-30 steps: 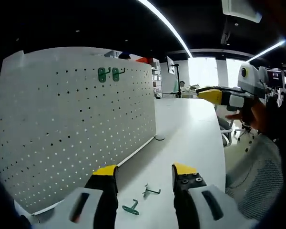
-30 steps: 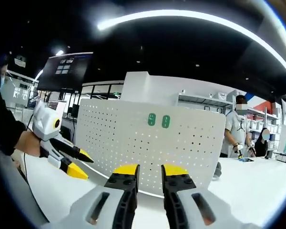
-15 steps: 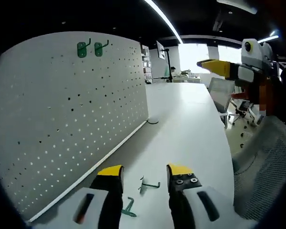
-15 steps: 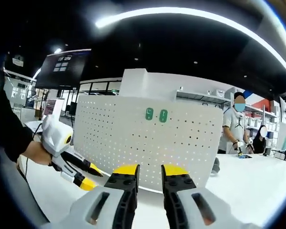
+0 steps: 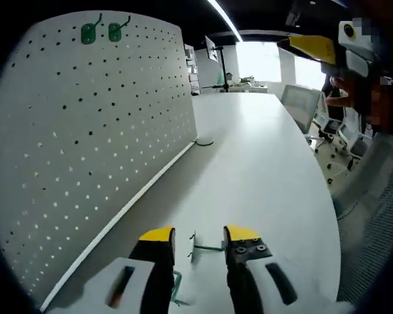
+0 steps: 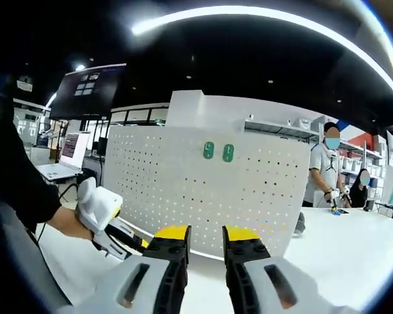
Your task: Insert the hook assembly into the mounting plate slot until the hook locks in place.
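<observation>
Left tongs [image 5: 198, 237]: held open, nothing gripped, low over the white counter [image 5: 262, 163]. A green hook [image 5: 206, 247] is seen lying on the counter between the tips. Right tongs [image 6: 199, 233]: parted, empty, aimed at the pegboard [image 6: 209, 190], where two green hooks [image 6: 218, 152] are mounted.

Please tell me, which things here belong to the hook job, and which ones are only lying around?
Belong to the job:
- pegboard
- loose hook between the left gripper jaws
- green hook on the table
- two mounted green hooks

Only around:
- laptop
- office chair
</observation>
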The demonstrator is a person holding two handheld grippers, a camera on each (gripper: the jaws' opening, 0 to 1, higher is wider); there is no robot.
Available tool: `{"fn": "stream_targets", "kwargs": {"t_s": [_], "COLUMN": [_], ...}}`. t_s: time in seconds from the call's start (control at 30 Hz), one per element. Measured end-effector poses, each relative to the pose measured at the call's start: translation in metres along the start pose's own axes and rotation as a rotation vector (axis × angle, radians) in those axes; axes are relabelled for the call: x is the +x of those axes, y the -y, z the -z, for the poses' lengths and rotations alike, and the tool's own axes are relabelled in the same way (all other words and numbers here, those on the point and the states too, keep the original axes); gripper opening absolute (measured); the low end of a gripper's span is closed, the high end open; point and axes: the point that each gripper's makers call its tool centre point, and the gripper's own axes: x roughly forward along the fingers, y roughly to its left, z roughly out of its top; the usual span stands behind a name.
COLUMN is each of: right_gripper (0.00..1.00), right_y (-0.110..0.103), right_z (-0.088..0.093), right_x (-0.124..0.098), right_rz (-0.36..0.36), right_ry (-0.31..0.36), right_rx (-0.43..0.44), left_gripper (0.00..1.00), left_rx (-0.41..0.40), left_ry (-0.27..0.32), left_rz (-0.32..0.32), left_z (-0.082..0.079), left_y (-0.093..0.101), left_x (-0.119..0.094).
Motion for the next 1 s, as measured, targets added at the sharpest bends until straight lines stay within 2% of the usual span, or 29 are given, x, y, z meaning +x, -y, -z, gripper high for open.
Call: {"fn": "stream_targets", "kwargs": {"t_s": [0.33, 0.43, 0.67, 1.0], "right_gripper": [0.26, 0.31, 0.36, 0.39], "right_y": [-0.010, -0.018, -0.031, -0.036], "right_z": [0.012, 0.024, 0.035, 0.042], "right_x": [0.005, 0.008, 0.012, 0.013], "right_rz": [-0.051, -0.090, -0.150, -0.182], "right_ry": [-0.047, -0.104, -0.155, -0.183], "right_rx": [0.031, 0.066, 0.086, 0.101], "left_gripper": [0.24, 0.23, 0.19, 0.13], "left_rx": [0.031, 0.042, 0.051, 0.056], "left_ry": [-0.064, -0.078, -0.095, -0.111], "left_rz": [0.016, 0.012, 0.018, 0.016], "left_z": [0.016, 0.020, 0.022, 0.025], "left_y": [-0.002, -0.004, -0.004, -0.006], "left_x": [0.018, 0.020, 0.024, 0.028]}}
